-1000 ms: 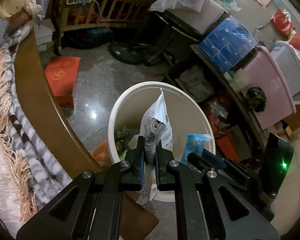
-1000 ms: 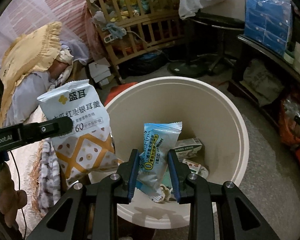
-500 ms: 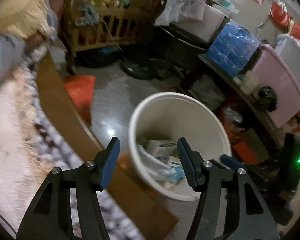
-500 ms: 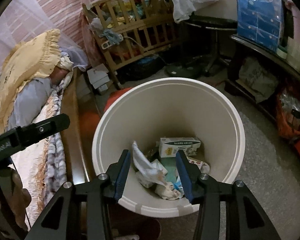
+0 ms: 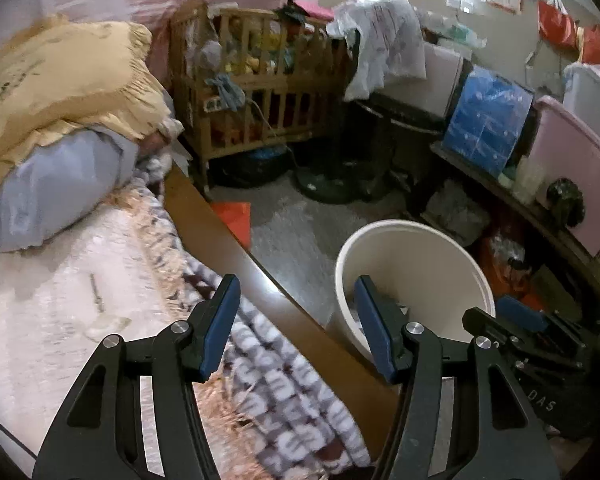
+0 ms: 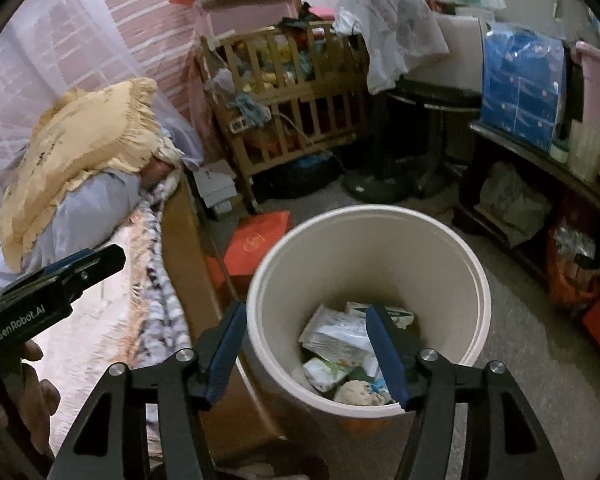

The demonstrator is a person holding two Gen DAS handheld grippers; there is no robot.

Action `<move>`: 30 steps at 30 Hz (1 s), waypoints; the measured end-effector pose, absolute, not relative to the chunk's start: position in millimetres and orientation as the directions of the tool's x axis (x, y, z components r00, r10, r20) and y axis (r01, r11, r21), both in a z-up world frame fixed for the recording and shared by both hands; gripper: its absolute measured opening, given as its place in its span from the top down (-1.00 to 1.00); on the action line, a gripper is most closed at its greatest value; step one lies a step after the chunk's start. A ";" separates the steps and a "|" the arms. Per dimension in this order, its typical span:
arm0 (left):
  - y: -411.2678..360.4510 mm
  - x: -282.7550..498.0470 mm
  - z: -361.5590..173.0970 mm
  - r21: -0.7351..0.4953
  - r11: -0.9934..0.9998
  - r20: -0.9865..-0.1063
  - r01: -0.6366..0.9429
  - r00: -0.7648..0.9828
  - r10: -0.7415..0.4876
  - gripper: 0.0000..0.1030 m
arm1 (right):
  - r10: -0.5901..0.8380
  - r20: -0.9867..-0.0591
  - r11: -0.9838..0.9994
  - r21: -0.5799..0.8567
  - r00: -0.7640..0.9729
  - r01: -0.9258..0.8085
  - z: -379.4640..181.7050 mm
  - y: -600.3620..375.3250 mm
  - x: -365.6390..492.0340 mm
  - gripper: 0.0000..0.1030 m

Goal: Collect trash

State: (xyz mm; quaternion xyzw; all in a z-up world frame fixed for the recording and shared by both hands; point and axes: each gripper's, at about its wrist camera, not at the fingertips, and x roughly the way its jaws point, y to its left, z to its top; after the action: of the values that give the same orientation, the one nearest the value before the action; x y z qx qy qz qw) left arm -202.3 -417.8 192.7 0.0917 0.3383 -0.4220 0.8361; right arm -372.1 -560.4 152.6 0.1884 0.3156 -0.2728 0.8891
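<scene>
Both black two-finger tongs with blue pads stand spread and empty: the right gripper, whose jaws have just been opening, hangs above the round cream plastic bin, where crumpled white wrappers lie; the left gripper points over the wooden bed edge.

Each black tool carries blue finger pads, silver screws; "GenRobot.AI" lettering marks the left tool.
</scene>
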 end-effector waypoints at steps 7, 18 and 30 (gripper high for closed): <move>-384.9 -206.6 215.2 -0.106 0.640 -0.584 0.761 0.473 -0.659 -0.13 | -0.408 -0.606 0.798 0.128 0.683 0.589 173.9 -527.2 -373.6 -0.25; -362.2 -219.5 228.8 -0.057 0.643 -0.533 0.764 0.521 -0.667 -0.13 | -0.449 -0.544 0.805 0.099 0.709 0.585 196.4 -500.8 -378.7 -0.35; -358.5 -221.7 228.5 -0.050 0.638 -0.522 0.768 0.525 -0.672 -0.13 | -0.467 -0.520 0.805 0.084 0.715 0.587 205.3 -495.2 -378.2 -0.38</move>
State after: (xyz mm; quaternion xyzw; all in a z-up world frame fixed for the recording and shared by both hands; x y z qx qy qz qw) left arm -221.7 -358.5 228.5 0.0937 0.2559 -0.4148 0.8682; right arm -378.2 -495.2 205.3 0.1224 0.2452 -0.2871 0.9178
